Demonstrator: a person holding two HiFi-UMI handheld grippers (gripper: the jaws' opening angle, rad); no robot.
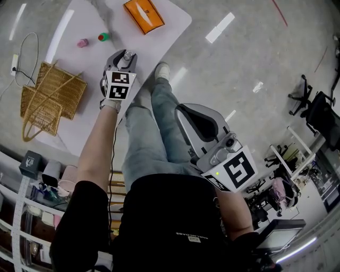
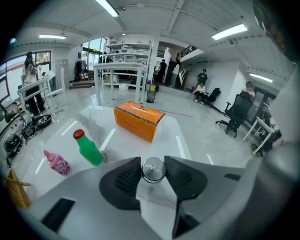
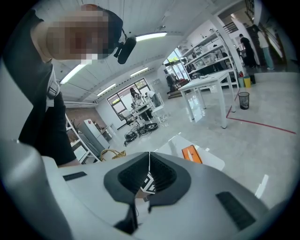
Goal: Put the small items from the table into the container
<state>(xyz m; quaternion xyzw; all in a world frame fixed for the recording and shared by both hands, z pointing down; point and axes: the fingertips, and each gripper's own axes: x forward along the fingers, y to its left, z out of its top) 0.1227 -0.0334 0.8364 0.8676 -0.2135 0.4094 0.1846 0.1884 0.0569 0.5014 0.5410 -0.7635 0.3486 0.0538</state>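
Note:
A small silver-capped bottle (image 2: pixel 153 168) stands on the white table (image 1: pixel 164 32), and my left gripper (image 2: pixel 153 174) is shut on its cap, one pad against each side. In the head view that gripper (image 1: pixel 126 57) is near the table's near edge. Beyond it stand a green bottle with a red cap (image 2: pixel 88 148) and a pink bottle (image 2: pixel 57 162), both upright and apart from the jaws. The woven basket (image 1: pixel 50 98) sits at the left on the table. My right gripper (image 3: pixel 149 165) is shut with nothing in it, held off the table over the person's legs (image 1: pixel 183 112).
An orange box (image 1: pixel 143 14) lies at the table's far end. A cable (image 1: pixel 26 53) runs on the floor left of the table. Shelves with clutter (image 1: pixel 37 180) stand at the lower left. The person's legs (image 1: pixel 154 133) are beside the table edge.

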